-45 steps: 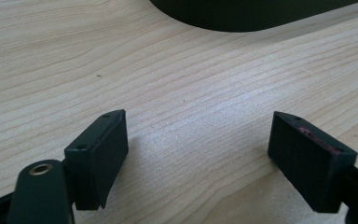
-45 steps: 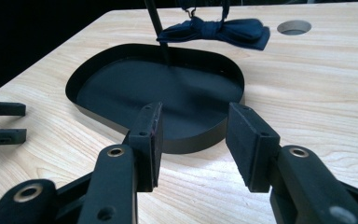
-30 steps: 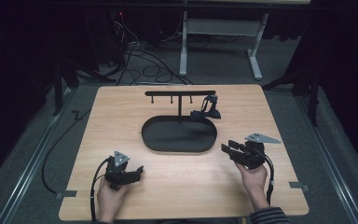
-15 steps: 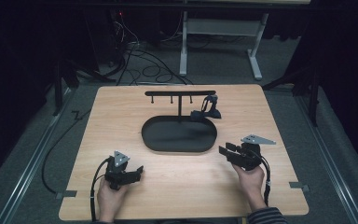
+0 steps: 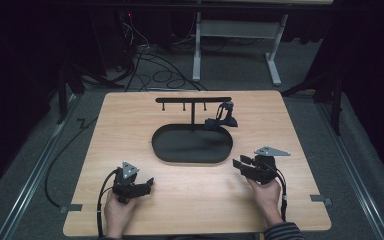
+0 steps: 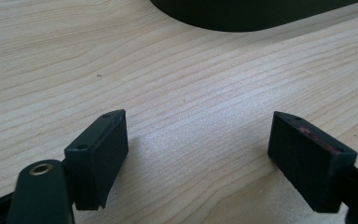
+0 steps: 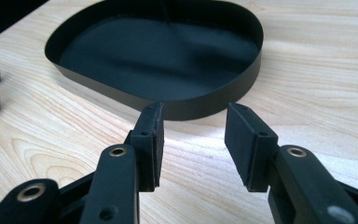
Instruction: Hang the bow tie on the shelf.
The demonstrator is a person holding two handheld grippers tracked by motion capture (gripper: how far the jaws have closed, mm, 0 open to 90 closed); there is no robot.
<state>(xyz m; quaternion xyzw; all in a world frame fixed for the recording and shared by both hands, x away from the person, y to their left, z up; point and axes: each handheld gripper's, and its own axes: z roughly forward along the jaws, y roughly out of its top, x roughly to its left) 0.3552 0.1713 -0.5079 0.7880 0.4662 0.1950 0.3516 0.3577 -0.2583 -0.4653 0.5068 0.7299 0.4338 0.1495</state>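
– Where does your tray (image 5: 192,145) sit?

– On the table (image 5: 105,130), about midway across. The T-shaped rack (image 5: 193,100) stands at the tray's far edge, its bar running left to right above it. A small object (image 5: 222,117), too small to make out, sits just right of the post, behind the tray's far right rim.

– And your hands?

– Your left gripper (image 5: 139,188) lies near the front edge, left of the tray and well apart from it. Your right gripper (image 5: 245,165) is at the front right, near the tray's right end, pointing toward it.
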